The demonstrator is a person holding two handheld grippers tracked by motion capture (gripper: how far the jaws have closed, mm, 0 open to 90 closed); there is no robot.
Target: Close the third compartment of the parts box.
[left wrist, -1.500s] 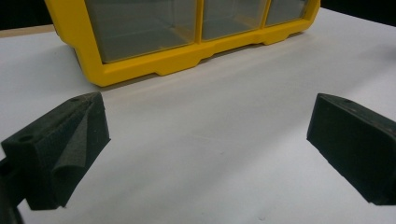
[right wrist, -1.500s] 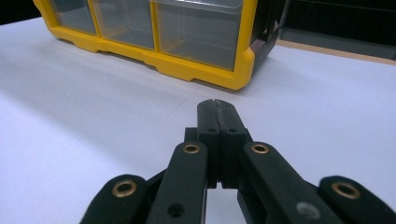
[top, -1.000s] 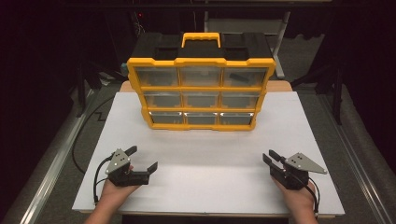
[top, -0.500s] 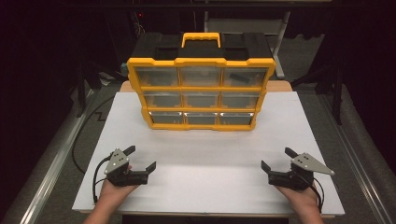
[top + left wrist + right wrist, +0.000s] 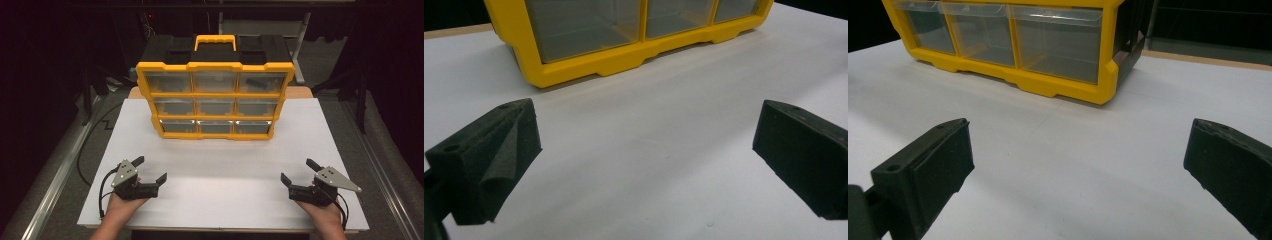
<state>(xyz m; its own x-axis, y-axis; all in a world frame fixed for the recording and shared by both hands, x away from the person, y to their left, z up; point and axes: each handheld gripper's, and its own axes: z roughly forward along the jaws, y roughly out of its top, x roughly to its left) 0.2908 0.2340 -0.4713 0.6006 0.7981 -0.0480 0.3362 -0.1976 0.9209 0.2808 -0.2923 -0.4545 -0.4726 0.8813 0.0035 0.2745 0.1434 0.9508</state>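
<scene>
A yellow drawer cabinet (image 5: 215, 97) with a black top and a yellow carry handle (image 5: 215, 41) stands upright at the far middle of the white counter (image 5: 225, 165). Its long axis runs left to right, and its three rows of three clear drawers face the person. A dark item (image 5: 255, 81) lies in the top right drawer.

The left tool (image 5: 150, 171) rests near the counter's front left edge, jaws spread wide with nothing between them. The right tool (image 5: 299, 172) sits near the front right, likewise wide open and empty. Both are well apart from the cabinet and angled toward it
</scene>
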